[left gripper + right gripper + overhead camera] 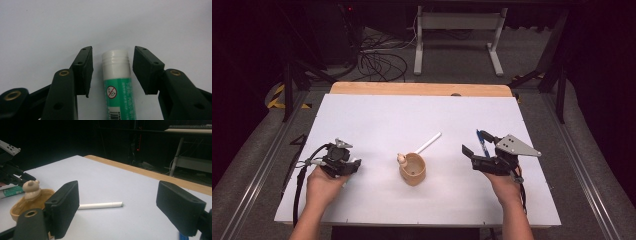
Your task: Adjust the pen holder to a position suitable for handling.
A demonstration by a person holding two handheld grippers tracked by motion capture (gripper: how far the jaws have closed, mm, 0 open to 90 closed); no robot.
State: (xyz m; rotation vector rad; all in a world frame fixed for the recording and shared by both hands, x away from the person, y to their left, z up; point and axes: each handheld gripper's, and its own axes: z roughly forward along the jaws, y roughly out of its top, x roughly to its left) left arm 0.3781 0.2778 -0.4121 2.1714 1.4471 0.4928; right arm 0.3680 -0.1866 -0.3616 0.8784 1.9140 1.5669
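Left gripper (112, 70): you hold it low over the white table (377, 115), near the left edge and toward the near side. Its jaws stand partly open, one on each side of a glue stick (118, 85), with a narrow gap showing at either pad; nothing is gripped. The glue stick, green-labelled with a white cap, lies flat on the table, cap end pointing away from your hand.

Right gripper (478, 146): you hold it near the right edge, level with the left one. Jaws stand wide apart with nothing pressed between the pads. A blue pen-like item (482, 142) shows at one jaw in the high view; whether it is clamped you cannot tell.

Wooden cup (413, 169): stands midway between your two hands, toward the near edge, with a small bear figure (401, 159) on its rim.

White stick (428, 143): lies on the table just beyond the cup, slanting toward the far right corner.
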